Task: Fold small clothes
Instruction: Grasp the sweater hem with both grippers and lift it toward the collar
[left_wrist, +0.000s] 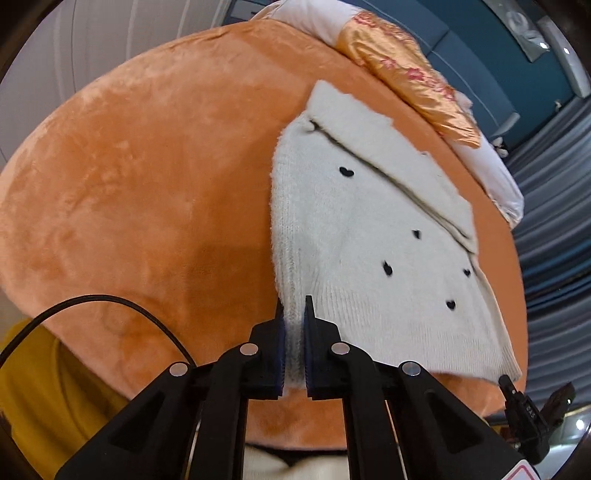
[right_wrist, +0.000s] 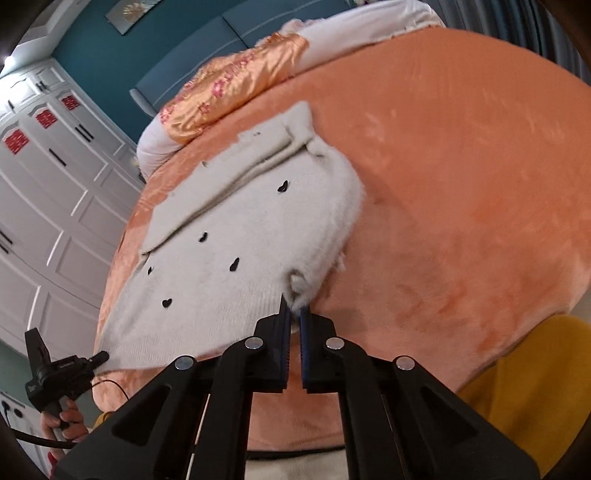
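Both tongs, left gripper (left_wrist: 294, 321) and right gripper (right_wrist: 294, 314), pinched the sweater (left_wrist: 369, 229) hem corners; sleeves were folded in, final fold remained.

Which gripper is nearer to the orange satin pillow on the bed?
Neither clearly. The left gripper and the right gripper each clamp a near hem corner of the white sweater, with the orange satin pillow beyond its far end.

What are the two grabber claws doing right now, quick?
Left gripper: closed, pinching the hem corner of the white sweater.
Right gripper: closed, pinching the sweater's other hem corner.
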